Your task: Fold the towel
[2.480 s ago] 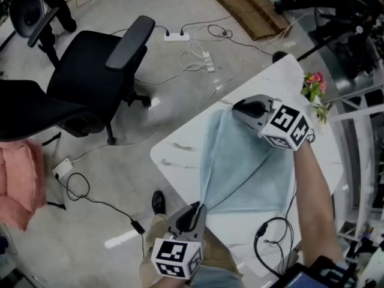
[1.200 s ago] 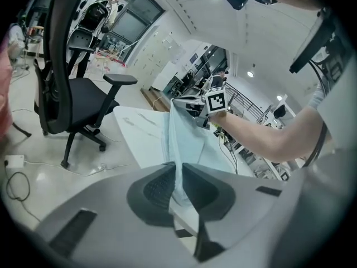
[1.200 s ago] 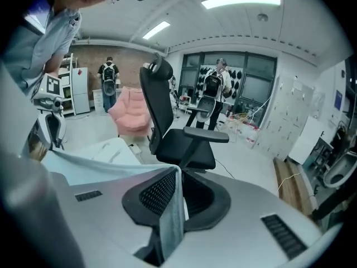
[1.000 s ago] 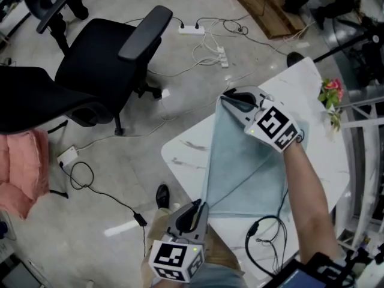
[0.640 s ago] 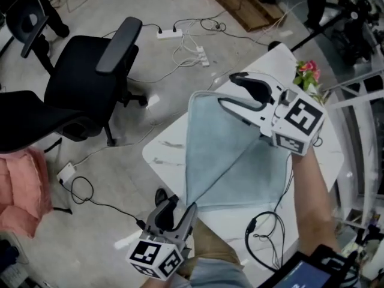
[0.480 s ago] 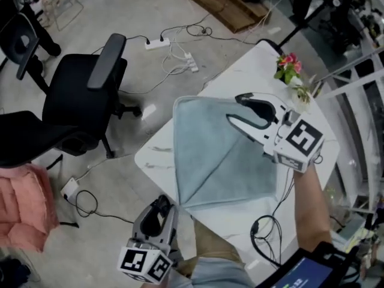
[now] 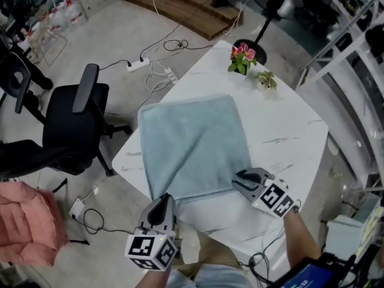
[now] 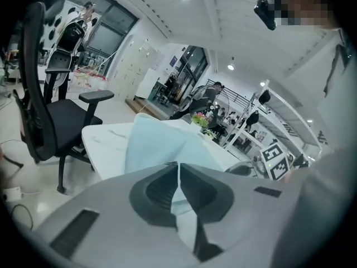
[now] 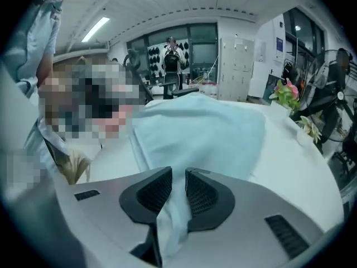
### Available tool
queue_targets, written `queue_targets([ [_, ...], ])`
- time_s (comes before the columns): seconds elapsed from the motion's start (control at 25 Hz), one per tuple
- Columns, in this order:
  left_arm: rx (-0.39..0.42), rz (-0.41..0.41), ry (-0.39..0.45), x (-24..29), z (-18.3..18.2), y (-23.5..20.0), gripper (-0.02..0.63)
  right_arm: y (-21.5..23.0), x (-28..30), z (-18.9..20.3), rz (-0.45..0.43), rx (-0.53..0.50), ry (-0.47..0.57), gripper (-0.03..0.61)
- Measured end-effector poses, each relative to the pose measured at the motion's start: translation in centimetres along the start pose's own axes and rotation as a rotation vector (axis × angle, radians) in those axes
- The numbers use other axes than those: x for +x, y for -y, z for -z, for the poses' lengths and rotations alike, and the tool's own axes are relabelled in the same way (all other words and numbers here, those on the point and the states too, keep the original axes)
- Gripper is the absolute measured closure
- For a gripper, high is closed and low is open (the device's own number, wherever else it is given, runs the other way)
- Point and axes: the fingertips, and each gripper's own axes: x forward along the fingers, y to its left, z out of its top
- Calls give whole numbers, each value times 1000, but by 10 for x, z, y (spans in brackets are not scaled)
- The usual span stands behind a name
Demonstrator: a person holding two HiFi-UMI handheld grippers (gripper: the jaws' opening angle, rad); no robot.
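Observation:
The light blue towel lies spread flat on the white marble table. My left gripper is at its near left corner. Its jaws have just been closing, and in the left gripper view they stand nearly together with the towel pinched between them. My right gripper is at the near right corner. Its jaws have also just been closing. In the right gripper view a fold of towel fills the narrow gap between the pads.
A small pot of pink flowers stands at the table's far corner. A black office chair is on the floor to the left, with cables and a power strip behind it. A pink cloth lies at the lower left.
The right gripper let go of the raised far corner and swung back to the near right corner. The towel dropped flat. The left gripper opened, then closed on the near left corner.

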Motion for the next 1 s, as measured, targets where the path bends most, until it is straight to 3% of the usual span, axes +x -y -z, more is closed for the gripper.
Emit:
queue_targets([
  [0.28, 3, -39, -72, 24, 51, 27, 595, -6, -26, 54, 25, 8, -41, 503],
  [0.6, 60, 27, -198, 29, 105, 72, 595, -52, -84, 131, 86, 182, -87, 505],
  [0.8, 119, 31, -258, 37, 104, 69, 595, -91, -95, 148, 153, 325, -56, 505],
  [1.0, 242, 59, -346, 57, 87, 60, 595, -118, -87, 139, 195, 440, -9, 505],
])
